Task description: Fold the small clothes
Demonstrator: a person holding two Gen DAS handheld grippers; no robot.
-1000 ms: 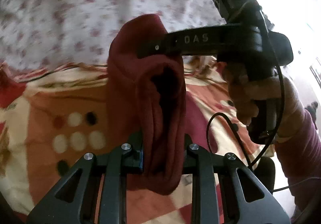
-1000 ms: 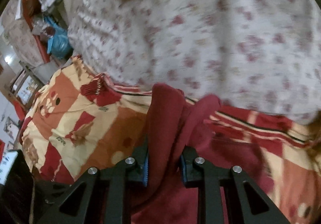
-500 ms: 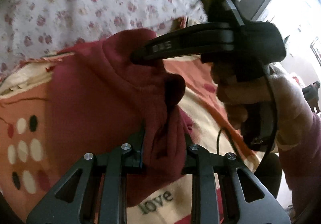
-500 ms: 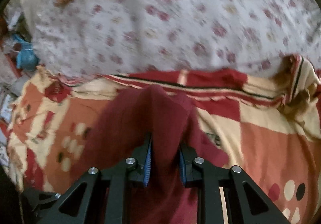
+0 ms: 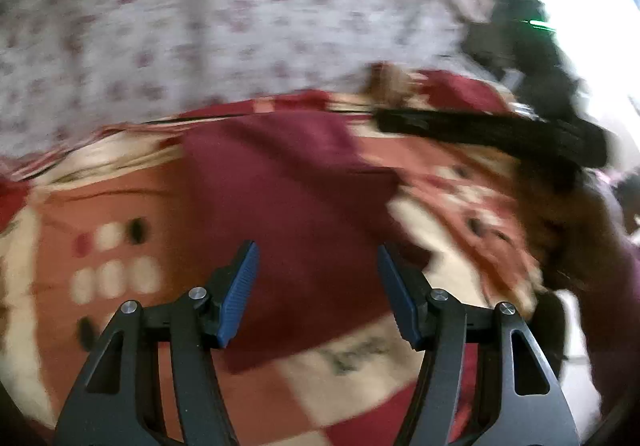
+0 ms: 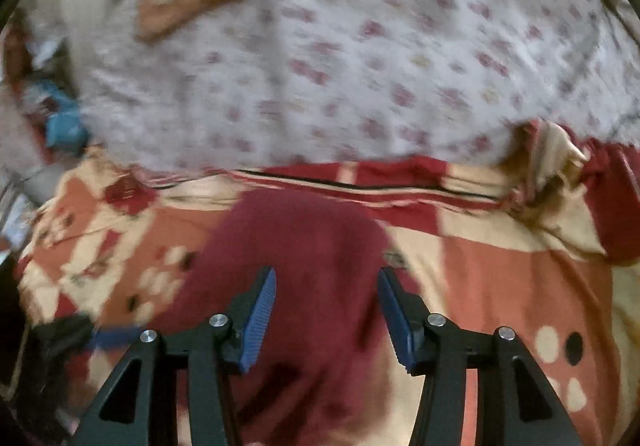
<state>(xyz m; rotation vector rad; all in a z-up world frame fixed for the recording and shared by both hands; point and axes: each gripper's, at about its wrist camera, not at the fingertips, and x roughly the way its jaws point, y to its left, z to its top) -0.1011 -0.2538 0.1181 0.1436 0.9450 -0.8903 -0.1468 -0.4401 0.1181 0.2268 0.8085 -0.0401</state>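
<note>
- The maroon garment [image 5: 288, 206] lies flat on the patterned blanket [image 5: 440, 398] of a bed, just below the floral quilt [image 5: 200, 26] at 12 o'clock.
- The left tool [image 5: 316, 294] has its fingers spread, empty, over the cloth's near edge.
- The right tool [image 6: 326, 320] is likewise spread and holds nothing.
- Judged step: a fold laid down, cloth let go.
- Next likely calls for pinching one edge again and carrying it across squarely.
- No containers show; both views are blurred.
</note>
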